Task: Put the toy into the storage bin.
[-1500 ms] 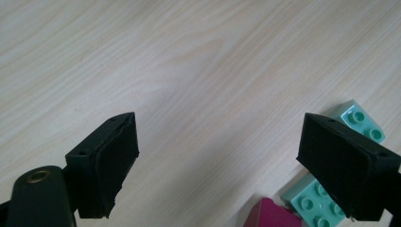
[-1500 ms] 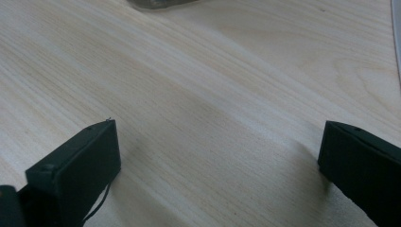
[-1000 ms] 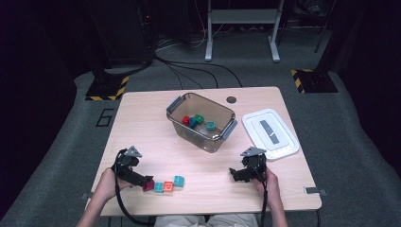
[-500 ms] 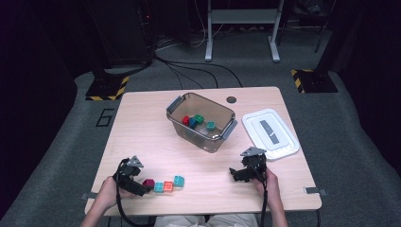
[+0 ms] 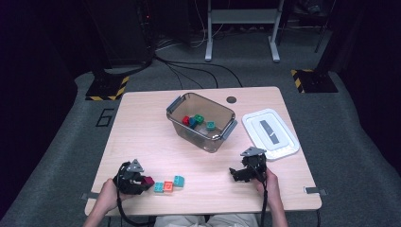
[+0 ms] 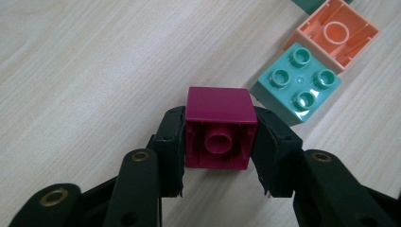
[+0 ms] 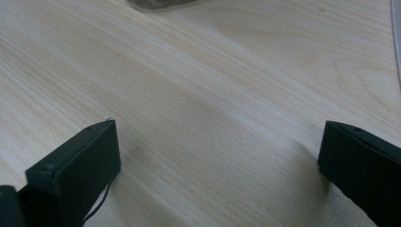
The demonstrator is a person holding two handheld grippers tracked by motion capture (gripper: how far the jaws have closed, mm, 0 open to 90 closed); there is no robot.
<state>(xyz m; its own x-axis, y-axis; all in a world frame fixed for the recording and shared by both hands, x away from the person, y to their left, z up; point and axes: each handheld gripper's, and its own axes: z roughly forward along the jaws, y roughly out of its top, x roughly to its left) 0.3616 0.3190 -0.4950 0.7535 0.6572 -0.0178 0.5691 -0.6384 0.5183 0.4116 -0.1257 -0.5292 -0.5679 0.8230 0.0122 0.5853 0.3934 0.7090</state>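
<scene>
Magenta brick (image 6: 218, 127) sits low in the centre of the left gripper view, squeezed on both sides by the left hand-held gripper (image 6: 218, 142), whose jaws have just been closing onto it. Just to its upper right lie a teal brick (image 6: 297, 82) and an orange brick (image 6: 338, 33) on the table (image 6: 94, 61). Right hand-held gripper (image 7: 217, 156) rests wide open, holding nothing.
</scene>
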